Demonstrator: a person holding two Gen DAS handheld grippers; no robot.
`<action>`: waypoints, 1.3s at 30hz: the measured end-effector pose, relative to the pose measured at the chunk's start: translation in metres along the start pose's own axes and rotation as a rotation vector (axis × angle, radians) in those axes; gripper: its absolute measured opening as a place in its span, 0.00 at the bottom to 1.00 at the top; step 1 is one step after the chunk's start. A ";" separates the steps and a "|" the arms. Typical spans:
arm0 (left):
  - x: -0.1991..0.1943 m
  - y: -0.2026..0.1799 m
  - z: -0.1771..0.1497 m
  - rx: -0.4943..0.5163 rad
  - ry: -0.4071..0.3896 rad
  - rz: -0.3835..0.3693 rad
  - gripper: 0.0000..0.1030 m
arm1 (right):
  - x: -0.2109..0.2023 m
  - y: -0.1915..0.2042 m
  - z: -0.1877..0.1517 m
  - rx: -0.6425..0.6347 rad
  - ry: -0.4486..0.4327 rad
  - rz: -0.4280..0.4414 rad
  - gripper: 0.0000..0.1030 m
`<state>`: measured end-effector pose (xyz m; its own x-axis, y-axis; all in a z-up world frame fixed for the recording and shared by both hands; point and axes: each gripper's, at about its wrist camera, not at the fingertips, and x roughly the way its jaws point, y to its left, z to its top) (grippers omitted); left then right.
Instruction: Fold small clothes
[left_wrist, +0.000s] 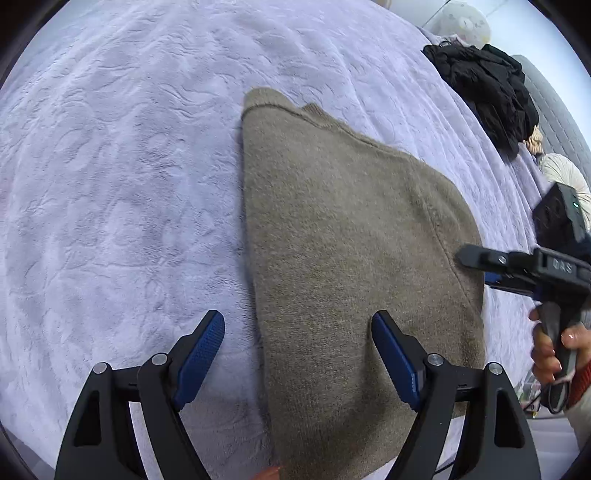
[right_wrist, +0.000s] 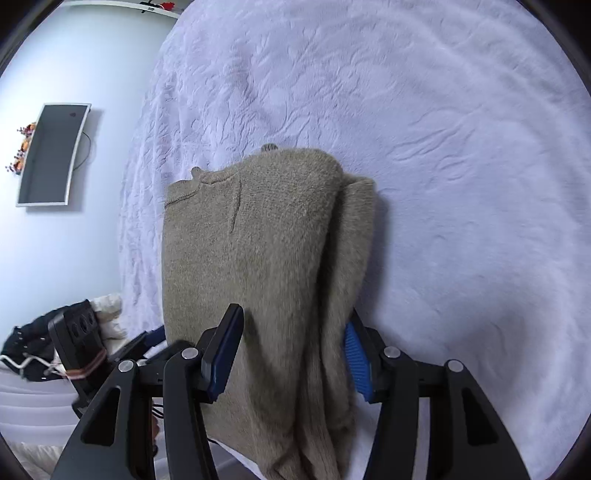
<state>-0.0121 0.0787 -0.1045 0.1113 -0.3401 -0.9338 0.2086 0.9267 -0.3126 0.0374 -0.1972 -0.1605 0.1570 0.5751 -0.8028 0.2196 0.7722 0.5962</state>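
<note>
In the left wrist view, the left gripper (left_wrist: 297, 347) hangs above the bed (left_wrist: 110, 184) with its jaws spread wide and nothing between them. Its left finger sits over the bare lavender bedspread, while its right finger is over the taupe knit sweater (left_wrist: 343, 240). The sweater lies folded into a long panel on the bedspread, its left edge running straight away from the camera and its ribbed collar end farthest off. To the right, the right gripper (left_wrist: 480, 266) reaches in sideways at the sweater's right edge, gripped by the person's right hand (left_wrist: 554, 343). From this view I cannot tell how its jaws stand. Farther along the bed's right edge lies a heap of black clothing (left_wrist: 487, 88), with a cream garment (left_wrist: 569, 177) just past it.

In the right wrist view, a wall-mounted screen (right_wrist: 51, 155) shows at far left on the pale wall, and dark clothing (right_wrist: 26, 347) lies lower down by the bed's edge. The left gripper's body (right_wrist: 77, 343) appears beside it, partly hidden. The right gripper (right_wrist: 291, 350) has its jaws open around the near end of the sweater (right_wrist: 251, 240), with one finger on top of the fabric and the other against its thick, folded right side. The fingers are not pressed together on the cloth. The bedspread (right_wrist: 461, 147) fills the right of the view.
</note>
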 end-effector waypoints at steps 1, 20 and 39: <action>-0.003 0.002 0.000 0.001 -0.003 0.023 1.00 | -0.007 0.000 -0.002 -0.006 -0.012 -0.016 0.56; -0.014 -0.003 -0.004 -0.036 -0.017 0.198 1.00 | 0.004 0.027 -0.064 -0.059 0.021 -0.234 0.11; -0.001 -0.037 -0.005 0.070 0.096 0.264 1.00 | -0.013 0.060 -0.107 -0.220 -0.047 -0.281 0.28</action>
<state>-0.0250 0.0460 -0.0933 0.0791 -0.0689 -0.9945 0.2520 0.9666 -0.0469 -0.0547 -0.1300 -0.1138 0.1650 0.3228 -0.9320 0.0485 0.9411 0.3345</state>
